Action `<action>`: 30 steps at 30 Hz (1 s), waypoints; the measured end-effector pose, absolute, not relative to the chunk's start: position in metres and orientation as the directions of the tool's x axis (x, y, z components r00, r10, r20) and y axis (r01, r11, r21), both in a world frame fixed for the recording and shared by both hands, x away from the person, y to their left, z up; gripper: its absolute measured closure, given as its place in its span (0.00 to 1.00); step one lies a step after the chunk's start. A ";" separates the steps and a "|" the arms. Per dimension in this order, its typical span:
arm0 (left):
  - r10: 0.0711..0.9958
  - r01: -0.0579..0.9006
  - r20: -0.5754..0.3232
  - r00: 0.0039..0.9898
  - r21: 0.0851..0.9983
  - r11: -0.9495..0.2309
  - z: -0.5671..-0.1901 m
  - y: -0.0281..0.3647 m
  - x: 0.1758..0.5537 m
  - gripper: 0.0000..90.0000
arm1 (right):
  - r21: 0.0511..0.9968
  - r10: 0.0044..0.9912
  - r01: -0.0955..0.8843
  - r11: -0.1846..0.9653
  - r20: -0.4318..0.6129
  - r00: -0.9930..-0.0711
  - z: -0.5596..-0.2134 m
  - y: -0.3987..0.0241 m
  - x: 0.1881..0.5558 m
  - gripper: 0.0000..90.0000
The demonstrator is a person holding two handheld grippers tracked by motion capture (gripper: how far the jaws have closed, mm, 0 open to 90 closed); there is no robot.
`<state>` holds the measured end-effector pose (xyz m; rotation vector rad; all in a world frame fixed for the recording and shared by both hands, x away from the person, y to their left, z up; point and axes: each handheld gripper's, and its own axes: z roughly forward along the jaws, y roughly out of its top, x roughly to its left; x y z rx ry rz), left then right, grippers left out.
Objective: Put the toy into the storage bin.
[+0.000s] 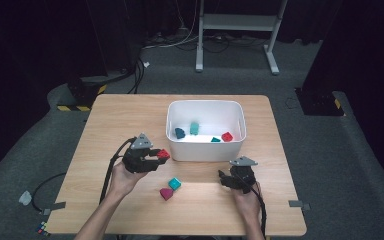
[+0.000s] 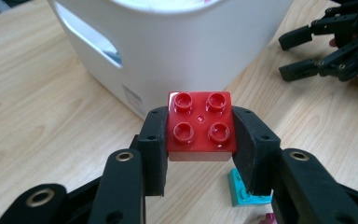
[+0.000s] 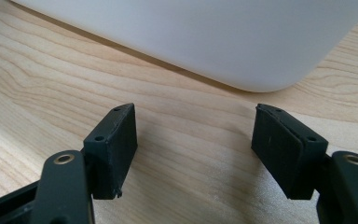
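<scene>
Your left claw [image 2: 200, 140] grips the red 4-stud plastic brick [image 2: 199, 123] by its 2 opposite sides, studs up, above the desk [image 1: 130, 120]. The white plastic bin [image 2: 177, 51] lies just ahead. Your right claw [image 3: 193, 149] rests open, empty.

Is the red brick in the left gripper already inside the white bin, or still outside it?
Outside. The red brick sits clamped between the left gripper fingers, short of the white bin near wall.
</scene>
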<state>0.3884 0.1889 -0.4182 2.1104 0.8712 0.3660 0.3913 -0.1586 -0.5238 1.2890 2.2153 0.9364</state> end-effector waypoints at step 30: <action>0.660 0.406 -0.076 0.747 0.839 -0.363 -0.347 0.160 0.428 0.65 | 0.723 0.873 0.598 0.347 -0.015 -0.488 -0.524 -0.159 0.391 0.34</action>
